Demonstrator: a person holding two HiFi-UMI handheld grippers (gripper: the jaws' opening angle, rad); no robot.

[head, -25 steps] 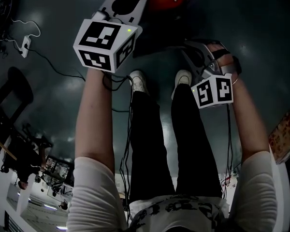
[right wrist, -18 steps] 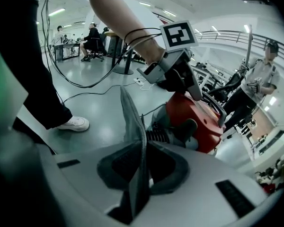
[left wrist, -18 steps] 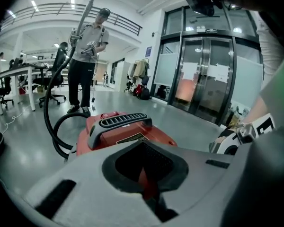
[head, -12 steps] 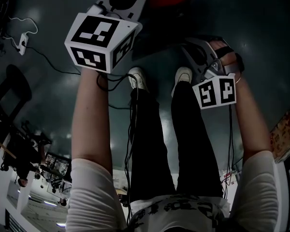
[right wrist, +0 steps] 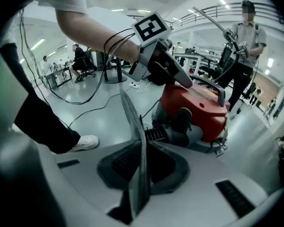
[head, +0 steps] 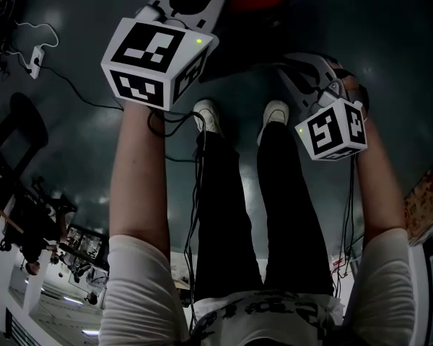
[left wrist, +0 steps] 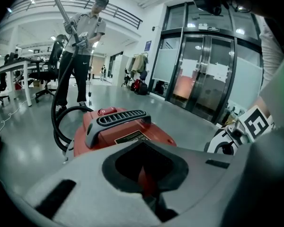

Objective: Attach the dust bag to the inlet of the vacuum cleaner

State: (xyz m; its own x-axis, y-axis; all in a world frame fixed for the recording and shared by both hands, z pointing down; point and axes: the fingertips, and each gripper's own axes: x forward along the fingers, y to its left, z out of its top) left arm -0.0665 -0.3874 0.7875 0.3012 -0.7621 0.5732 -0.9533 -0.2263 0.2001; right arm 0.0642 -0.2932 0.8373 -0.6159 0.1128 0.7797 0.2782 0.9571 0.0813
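Right gripper [right wrist: 143, 174] clamped on the thin grey dust bag [right wrist: 136, 126], which is seen edge-on and upright, near the red vacuum cleaner [right wrist: 199, 108] standing on the floor. Left gripper [left wrist: 144, 186], jaws together and empty, hovers over the vacuum's black handle [left wrist: 118, 119].

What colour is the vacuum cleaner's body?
The vacuum cleaner is red, with a grey handle; clearest in the left gripper view.

The vacuum cleaner [left wrist: 87, 136] is red, its ribbed handle [left wrist: 119, 119] dark grey; the dust bag [right wrist: 140, 164] before it is grey.
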